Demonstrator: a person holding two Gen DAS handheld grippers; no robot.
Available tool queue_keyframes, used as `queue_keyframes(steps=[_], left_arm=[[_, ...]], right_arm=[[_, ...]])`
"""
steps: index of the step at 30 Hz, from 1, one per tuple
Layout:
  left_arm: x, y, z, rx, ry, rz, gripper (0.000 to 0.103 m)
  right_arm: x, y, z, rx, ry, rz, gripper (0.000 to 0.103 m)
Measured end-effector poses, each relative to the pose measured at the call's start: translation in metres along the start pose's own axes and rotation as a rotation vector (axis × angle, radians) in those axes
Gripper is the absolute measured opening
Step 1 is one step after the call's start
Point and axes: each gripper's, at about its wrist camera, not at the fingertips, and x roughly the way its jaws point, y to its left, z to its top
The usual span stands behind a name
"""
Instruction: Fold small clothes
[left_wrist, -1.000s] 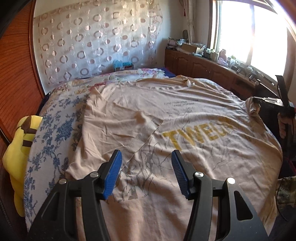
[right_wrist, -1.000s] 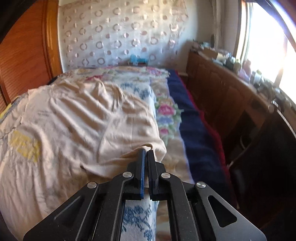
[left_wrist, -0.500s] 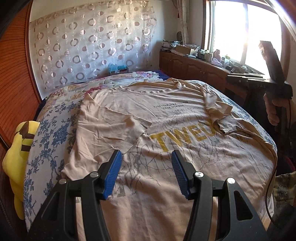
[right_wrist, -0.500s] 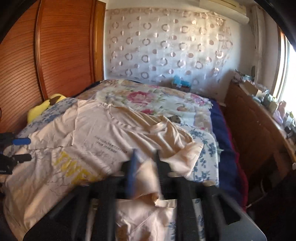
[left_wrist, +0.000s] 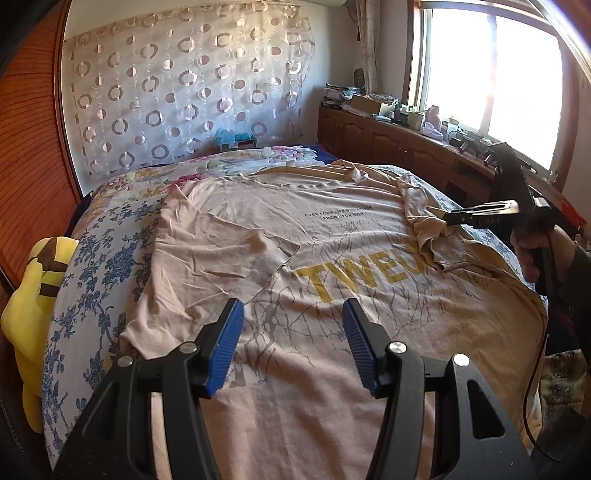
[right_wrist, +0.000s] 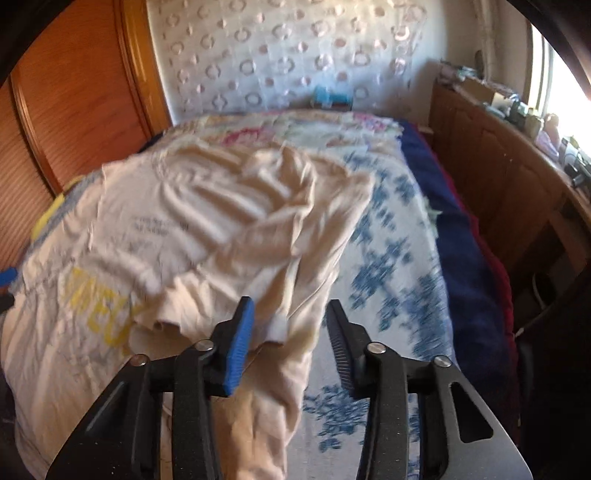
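Here a beige T-shirt (left_wrist: 332, 236) lies spread front-up over a bed (left_wrist: 77, 295) covered in blue-flowered white cloth, its soft knit creased all over. Yellow block letters and thin grey branching lines mark the chest, with two small lines of dark print above. One sleeve (left_wrist: 221, 251) is folded flat onto the body; the other sleeve (right_wrist: 280, 258) lies bunched and rumpled over the chest. The left gripper (left_wrist: 291, 343) hovers over the lower front, its ribbed blue pads spread with nothing between them. The right gripper (right_wrist: 290, 332) has just been narrowing its jaws, yet they stand apart; the sleeve's hem sits between them, and no pad presses it. A yellow plush toy (left_wrist: 33, 295) rests against the bed's side by the ribbed wooden panel (left_wrist: 29, 122)
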Motion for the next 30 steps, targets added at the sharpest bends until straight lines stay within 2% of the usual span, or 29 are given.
queue_keyframes(steps=[1, 2, 3, 6, 12, 16, 25, 26, 27, 28, 30], left_arm=[[0.0, 0.001, 0.0, -0.003, 0.0, 0.003, 0.055], [0.0, 0.002, 0.0, -0.006, 0.0, 0.004, 0.055], [0.0, 0.003, -0.001, -0.009, 0.0, 0.003, 0.055], [0.001, 0.005, -0.002, -0.017, 0.001, 0.006, 0.055], [-0.001, 0.008, -0.004, -0.021, 0.0, 0.012, 0.055], [-0.004, 0.012, -0.006, -0.029, -0.002, 0.012, 0.055], [-0.004, 0.021, -0.008, -0.043, 0.004, 0.021, 0.055], [-0.004, 0.023, -0.008, -0.044, 0.004, 0.024, 0.055], [-0.005, 0.024, -0.008, -0.046, 0.002, 0.025, 0.055], [-0.006, 0.026, -0.007, -0.049, 0.0, 0.027, 0.055], [-0.006, 0.031, -0.006, -0.058, -0.005, 0.029, 0.055]], right_arm=[[0.003, 0.004, -0.002, -0.012, 0.008, -0.005, 0.022], [0.004, 0.007, -0.003, -0.023, 0.011, -0.005, 0.006], [0.004, 0.011, -0.002, -0.04, 0.009, -0.005, 0.003], [-0.001, 0.02, 0.004, -0.079, -0.018, -0.009, 0.001], [-0.007, 0.044, 0.039, -0.142, -0.071, 0.013, 0.001], [-0.008, 0.059, 0.058, -0.168, -0.096, -0.006, 0.001], [0.016, 0.101, 0.103, -0.16, -0.102, 0.12, 0.001], [0.018, 0.104, 0.108, -0.155, -0.107, 0.132, 0.012], [0.018, 0.106, 0.109, -0.159, -0.112, 0.121, 0.043], [0.018, 0.106, 0.11, -0.162, -0.123, 0.089, 0.056], [0.016, 0.101, 0.108, -0.148, -0.136, 0.078, 0.059]])
